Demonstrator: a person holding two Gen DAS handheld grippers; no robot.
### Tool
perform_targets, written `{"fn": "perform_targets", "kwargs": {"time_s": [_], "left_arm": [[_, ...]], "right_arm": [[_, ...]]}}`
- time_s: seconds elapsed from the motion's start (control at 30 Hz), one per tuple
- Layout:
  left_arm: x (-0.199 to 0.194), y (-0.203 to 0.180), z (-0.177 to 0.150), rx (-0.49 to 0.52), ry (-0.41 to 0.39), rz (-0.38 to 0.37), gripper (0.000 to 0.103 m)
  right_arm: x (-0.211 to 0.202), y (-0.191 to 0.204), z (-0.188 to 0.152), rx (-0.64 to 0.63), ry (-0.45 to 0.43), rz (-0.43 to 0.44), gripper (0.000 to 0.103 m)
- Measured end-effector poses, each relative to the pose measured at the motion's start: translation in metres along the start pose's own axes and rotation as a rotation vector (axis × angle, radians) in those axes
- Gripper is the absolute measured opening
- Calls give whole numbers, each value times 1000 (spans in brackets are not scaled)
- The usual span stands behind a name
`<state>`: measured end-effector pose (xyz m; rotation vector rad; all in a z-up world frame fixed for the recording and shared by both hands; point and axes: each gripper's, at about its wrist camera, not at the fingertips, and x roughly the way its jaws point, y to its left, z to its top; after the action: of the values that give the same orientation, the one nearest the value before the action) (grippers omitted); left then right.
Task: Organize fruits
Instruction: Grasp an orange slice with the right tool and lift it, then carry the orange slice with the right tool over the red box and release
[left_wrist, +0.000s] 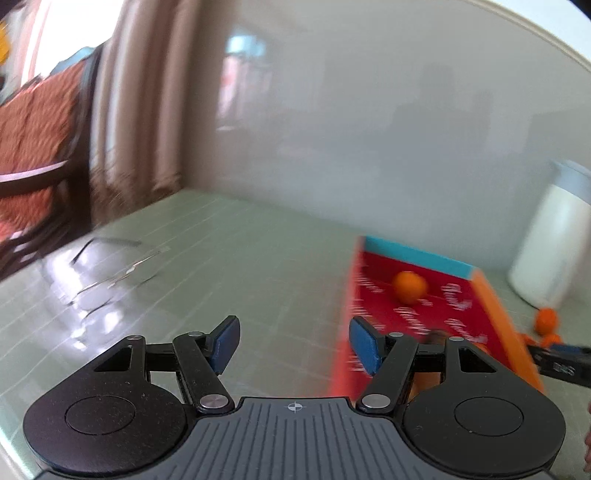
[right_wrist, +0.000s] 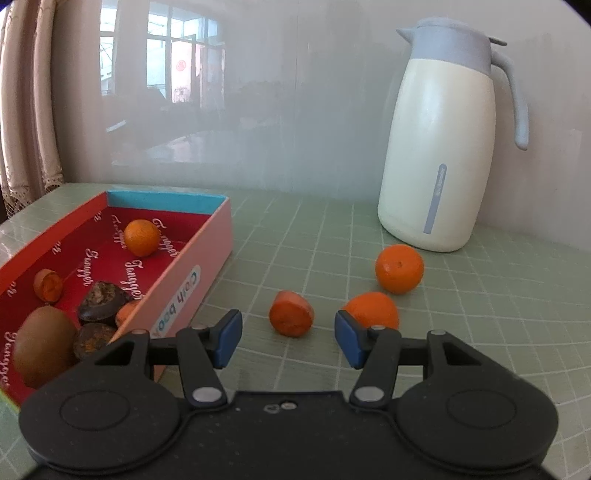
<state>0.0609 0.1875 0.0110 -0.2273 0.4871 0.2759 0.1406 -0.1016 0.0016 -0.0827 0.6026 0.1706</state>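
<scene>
With both tongs open and empty, centre the right tongs (right_wrist: 288, 341) squarely over the cut orange piece (right_wrist: 291, 313) at lower centre before closing, left tongs (left_wrist: 293, 345) idle.

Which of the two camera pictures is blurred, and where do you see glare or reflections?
Left wrist view: motion blur smears the red box, the white jug and the chair; bright glare lies on the green table at left. Right wrist view: sharp, with crisp fruit such as the cut orange piece; the glossy wall mirrors a window; fisheye bends the table's grid lines.
</scene>
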Motion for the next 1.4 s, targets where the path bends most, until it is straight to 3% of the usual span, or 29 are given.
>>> {"fn": "perform_targets", "kwargs": {"time_s": [0.27, 0.37, 0.43, 0.47, 1.4], "left_arm": [[8, 26, 0, -30, -4, 74, 66], [10, 32, 0, -33, 8, 79, 66], [9, 34, 0, -32, 18, 78, 66], [8, 34, -1, -33, 21, 75, 66], [11, 51, -7, -38, 63, 97, 66]], "right_arm": [[18, -1, 2, 22, 18, -12, 52], [29, -3, 4, 46, 42, -6, 44], [33, -4, 4, 58, 56, -5, 29], [34, -3, 5, 57, 55, -12, 28], [-25, 45, 28, -14, -110, 92, 28]]}}
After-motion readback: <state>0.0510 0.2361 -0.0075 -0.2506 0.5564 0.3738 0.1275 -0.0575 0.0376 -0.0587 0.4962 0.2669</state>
